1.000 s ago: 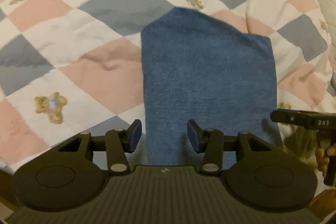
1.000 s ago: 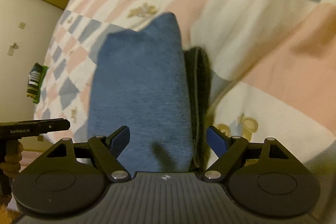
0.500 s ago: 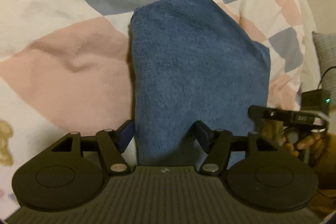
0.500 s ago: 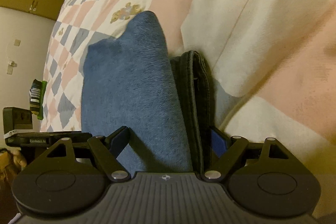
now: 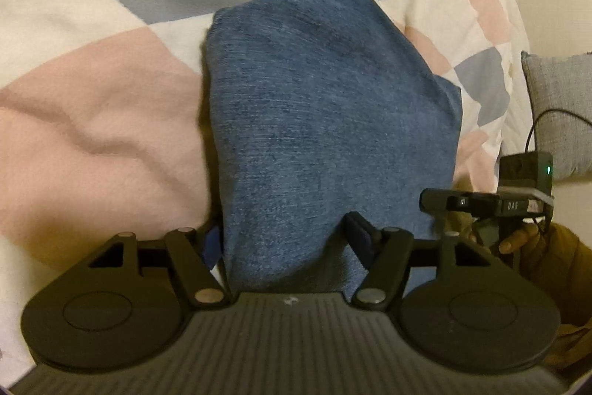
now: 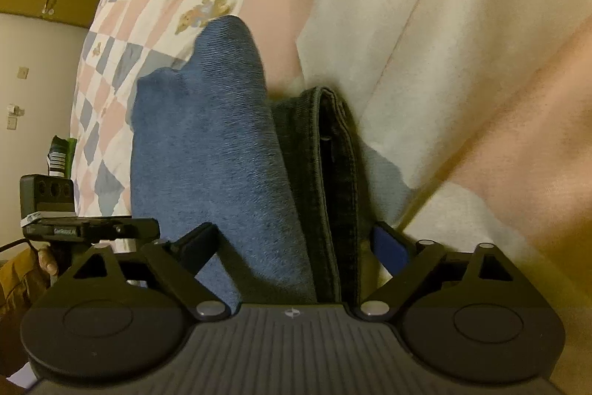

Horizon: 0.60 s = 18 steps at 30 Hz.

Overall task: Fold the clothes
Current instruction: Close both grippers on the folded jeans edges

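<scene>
Already folded, the blue garment [image 5: 325,121] lies on the quilted bed [image 5: 92,121], its near edge between both spread, unclamped hand-held grippers, left [image 5: 286,241] and right [image 6: 296,243]. Next, likely pinch and lift together.

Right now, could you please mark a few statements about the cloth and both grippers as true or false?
1. The blue cloth lies on a checked quilt with teddy bear prints. True.
2. The left gripper is shut with nothing between its fingers. False: it is open, with the cloth's near edge between its fingers.
3. A darker garment lies beside the blue cloth in the right wrist view. True.
4. The right gripper points away from the cloth. False: it is open around the cloth's edge.
</scene>
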Motion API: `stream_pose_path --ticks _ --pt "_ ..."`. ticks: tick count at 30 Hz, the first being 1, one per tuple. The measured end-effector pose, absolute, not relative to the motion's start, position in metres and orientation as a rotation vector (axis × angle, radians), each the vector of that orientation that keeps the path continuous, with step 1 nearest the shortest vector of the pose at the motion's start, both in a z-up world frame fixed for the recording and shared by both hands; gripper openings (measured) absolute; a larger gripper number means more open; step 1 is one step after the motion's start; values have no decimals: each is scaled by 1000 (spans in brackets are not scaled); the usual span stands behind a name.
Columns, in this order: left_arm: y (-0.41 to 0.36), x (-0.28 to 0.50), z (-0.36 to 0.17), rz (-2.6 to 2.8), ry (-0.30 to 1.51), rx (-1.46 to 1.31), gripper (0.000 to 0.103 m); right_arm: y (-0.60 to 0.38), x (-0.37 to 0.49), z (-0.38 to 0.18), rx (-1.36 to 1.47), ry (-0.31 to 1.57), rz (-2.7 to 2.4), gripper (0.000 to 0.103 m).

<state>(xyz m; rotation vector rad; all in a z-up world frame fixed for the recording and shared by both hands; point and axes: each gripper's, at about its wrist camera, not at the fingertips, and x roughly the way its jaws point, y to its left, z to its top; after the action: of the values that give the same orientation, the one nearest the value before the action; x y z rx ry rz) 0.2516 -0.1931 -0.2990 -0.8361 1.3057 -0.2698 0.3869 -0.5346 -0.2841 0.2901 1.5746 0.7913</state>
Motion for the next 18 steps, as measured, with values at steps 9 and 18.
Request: stream_pose_path --ticks 9,18 --pt "-196 256 -298 -267 1329 -798 67 -538 380 -274 248 1509 810 93" --pt "-203 260 -301 -289 1328 -767 67 -526 386 -308 402 1559 962 77"
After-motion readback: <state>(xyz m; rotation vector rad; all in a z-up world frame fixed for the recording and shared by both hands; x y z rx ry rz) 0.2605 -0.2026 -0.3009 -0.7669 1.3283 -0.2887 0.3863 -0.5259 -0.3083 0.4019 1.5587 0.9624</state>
